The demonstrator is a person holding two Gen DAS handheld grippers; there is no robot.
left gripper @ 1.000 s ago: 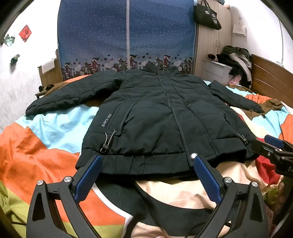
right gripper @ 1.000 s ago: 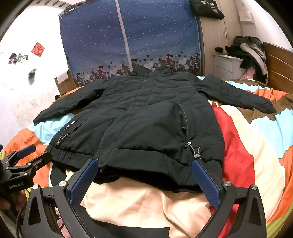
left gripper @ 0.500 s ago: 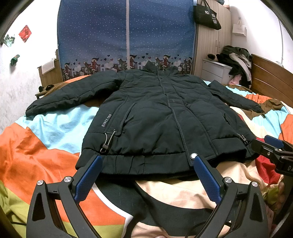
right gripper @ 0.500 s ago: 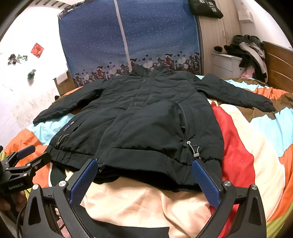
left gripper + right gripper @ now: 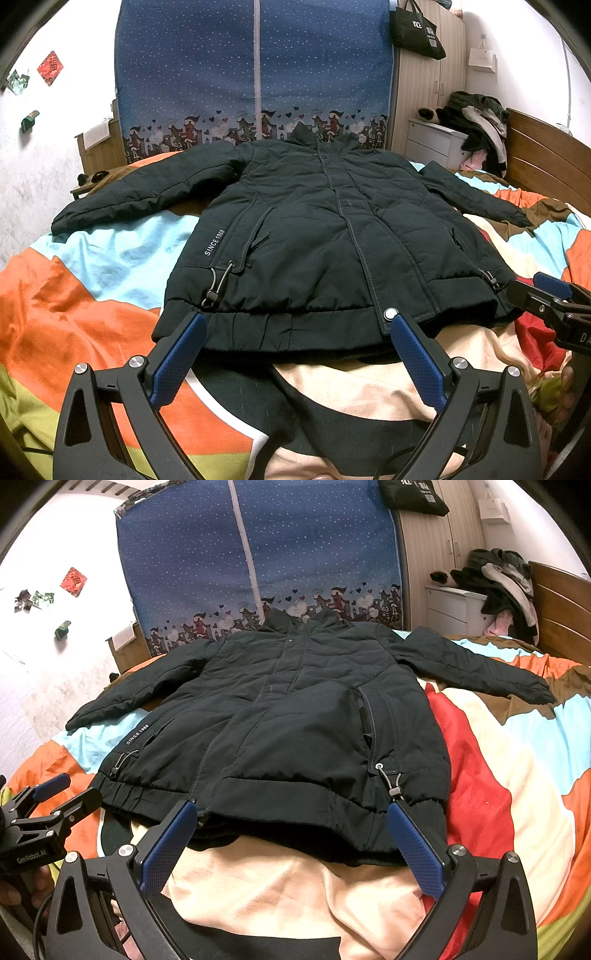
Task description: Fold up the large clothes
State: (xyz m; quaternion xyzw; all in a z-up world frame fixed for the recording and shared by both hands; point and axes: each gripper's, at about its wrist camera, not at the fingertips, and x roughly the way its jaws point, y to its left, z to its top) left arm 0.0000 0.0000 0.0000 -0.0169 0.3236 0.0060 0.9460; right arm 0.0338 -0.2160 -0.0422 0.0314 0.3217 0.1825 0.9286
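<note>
Left gripper (image 5: 297, 328) open-jawed, near jacket (image 5: 332, 236) hem

Black jacket (image 5: 325, 236) spread flat on bedspread (image 5: 85, 295), left tool (image 5: 295, 328) gaping

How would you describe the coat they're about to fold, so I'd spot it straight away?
Look at the bed with the colourful patchwork quilt in front of the blue starry wardrobe. Spread flat on it, sleeves out, lies the black padded jacket. Unlike the peach-and-black garment below its hem, it bears white "SINCE 1968" lettering.
</note>
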